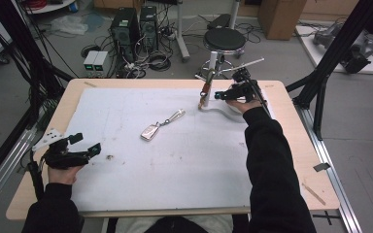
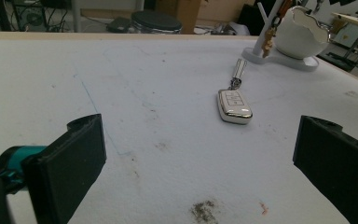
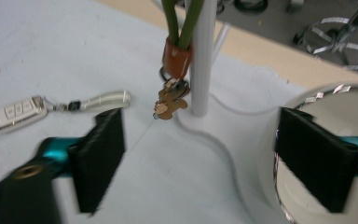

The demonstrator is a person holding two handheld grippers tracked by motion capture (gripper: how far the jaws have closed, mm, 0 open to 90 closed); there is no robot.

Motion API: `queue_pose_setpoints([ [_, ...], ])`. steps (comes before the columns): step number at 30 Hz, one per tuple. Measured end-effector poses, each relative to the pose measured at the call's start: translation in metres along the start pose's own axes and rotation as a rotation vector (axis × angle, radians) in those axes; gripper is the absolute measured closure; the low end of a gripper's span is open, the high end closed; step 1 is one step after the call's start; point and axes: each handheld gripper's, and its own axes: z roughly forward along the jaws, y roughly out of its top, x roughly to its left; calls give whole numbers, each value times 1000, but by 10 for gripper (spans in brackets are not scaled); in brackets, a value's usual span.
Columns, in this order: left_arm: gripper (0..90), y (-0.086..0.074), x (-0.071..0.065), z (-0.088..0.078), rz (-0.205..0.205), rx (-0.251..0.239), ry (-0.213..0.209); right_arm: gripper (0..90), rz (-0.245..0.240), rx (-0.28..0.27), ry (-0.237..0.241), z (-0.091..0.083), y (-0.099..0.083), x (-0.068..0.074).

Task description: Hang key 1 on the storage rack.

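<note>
One key bunch [image 3: 170, 100] hangs on the white stand [image 3: 200, 60], one car fob [image 3: 16, 112] lies apart; both tools released.

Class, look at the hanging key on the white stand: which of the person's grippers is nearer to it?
Right. The right gripper sits just beside the hanging key on the white stand, jaws open. The left gripper rests at the table's near left corner, far from it.

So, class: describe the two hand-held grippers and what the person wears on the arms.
Both arms are in black long sleeves. The left gripper is black, with a grey three-cornered plate on top and a dark cable trailing from it. The right gripper is also black. Each has two flat, rectangular black jaws on teal mounts.
</note>
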Motion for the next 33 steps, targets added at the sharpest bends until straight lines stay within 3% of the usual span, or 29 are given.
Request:
queue_pose_setpoints([
  [3, 29, 0, 0, 0, -2, -3, 1, 87, -33, 56, -11, 1, -3, 0],
  [4, 29, 0, 0, 0, -3, -4, 2, 35, -49, 61, -17, 0, -4, 1],
  [10, 29, 0, 0, 0, -3, -3, 2, 6, -72, 65, -45, -6, -5, 5],
  [13, 29, 0, 0, 0, -2, -3, 2, 6, -79, 64, -33, -11, -8, 3],
  [33, 29, 0, 0, 0, 1, 4, 7, 6, -38, 24, -30, -49, -43, -13],
])
